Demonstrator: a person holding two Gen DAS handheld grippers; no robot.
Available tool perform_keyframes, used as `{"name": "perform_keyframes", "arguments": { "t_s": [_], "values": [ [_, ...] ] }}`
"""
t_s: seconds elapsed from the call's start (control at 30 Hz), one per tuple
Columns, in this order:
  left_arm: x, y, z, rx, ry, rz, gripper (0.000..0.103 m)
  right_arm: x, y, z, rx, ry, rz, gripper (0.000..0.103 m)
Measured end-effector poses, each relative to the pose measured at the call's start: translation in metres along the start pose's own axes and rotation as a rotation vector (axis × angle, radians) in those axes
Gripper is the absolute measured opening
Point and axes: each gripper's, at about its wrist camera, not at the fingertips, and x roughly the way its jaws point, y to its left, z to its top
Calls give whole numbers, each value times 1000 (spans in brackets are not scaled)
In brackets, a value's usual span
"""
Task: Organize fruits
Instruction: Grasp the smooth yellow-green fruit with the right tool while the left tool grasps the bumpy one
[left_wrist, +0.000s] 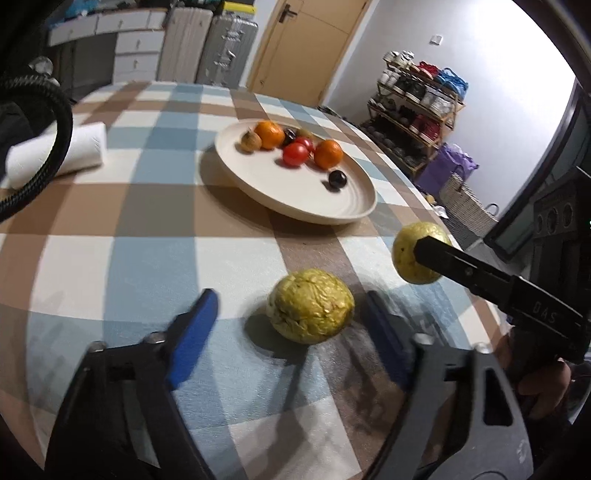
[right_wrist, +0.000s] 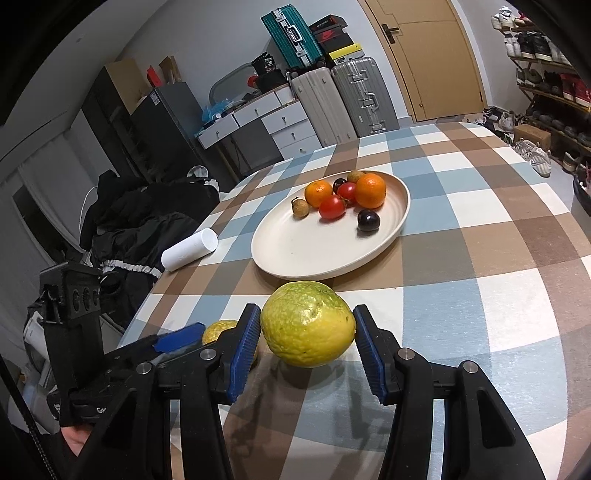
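Two yellow-green fruits left to plate, one of them already lifted.

Left wrist view: the left gripper (left_wrist: 288, 325) stands open around a wrinkled yellow fruit (left_wrist: 310, 306) on the checked tablecloth (left_wrist: 147, 258), near the table's edge.
Right wrist view: the right gripper (right_wrist: 306, 336) clamps a smooth yellow-green fruit (right_wrist: 308, 323); the plate (right_wrist: 295, 254), holding oranges and tomatoes, has bare room nearest.

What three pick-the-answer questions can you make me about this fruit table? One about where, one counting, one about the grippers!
1. Where is the wrinkled yellow-green fruit?
A. on the plate
B. on the tablecloth
C. on the floor

2. How many oranges are on the plate?
A. two
B. four
C. none

3. What is the right hand-held gripper doing?
A. holding a tomato
B. holding nothing
C. holding a smooth yellow-green fruit

Answers: 1 B, it lies between the open left hand-held gripper's fingers. 2 A, two show. 3 C, both pads press it.
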Motion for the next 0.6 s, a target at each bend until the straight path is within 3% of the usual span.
{"name": "perform_keyframes", "arguments": {
  "t_s": [0.03, 0.07, 0.6],
  "values": [
    [1, 0, 0, -5, 10, -25, 50, 0, 0, 0, 2, 0, 0, 52],
    [2, -1, 0, -7, 17, -46, 47, 0, -1, 0, 4, 0, -1, 52],
    [-3, -1, 2, 21, -6, -65, 47, 4, -2, 0, -5, 16, 0, 52]
  ]
}}
